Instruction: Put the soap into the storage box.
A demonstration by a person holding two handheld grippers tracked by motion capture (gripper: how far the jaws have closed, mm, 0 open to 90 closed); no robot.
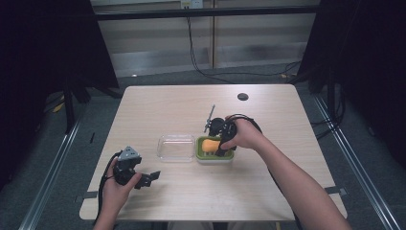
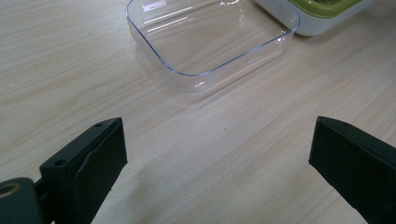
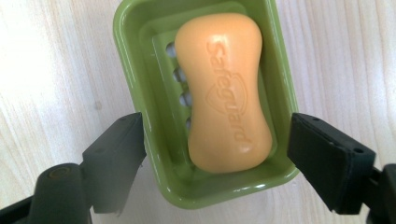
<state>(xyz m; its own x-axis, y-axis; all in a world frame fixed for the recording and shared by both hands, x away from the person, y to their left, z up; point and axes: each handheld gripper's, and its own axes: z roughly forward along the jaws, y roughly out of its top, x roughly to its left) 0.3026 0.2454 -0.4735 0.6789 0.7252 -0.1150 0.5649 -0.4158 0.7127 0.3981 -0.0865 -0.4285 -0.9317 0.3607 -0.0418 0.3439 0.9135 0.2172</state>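
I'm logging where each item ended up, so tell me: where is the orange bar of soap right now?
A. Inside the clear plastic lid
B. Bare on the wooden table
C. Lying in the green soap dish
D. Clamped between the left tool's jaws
C: the right gripper view shows the orange soap lying flat in the green soap dish, with the right tool open, its jaws standing outside the dish's two sides.

Orange soap bar — flat in green soap dish, embossed face up — beside clear lid.
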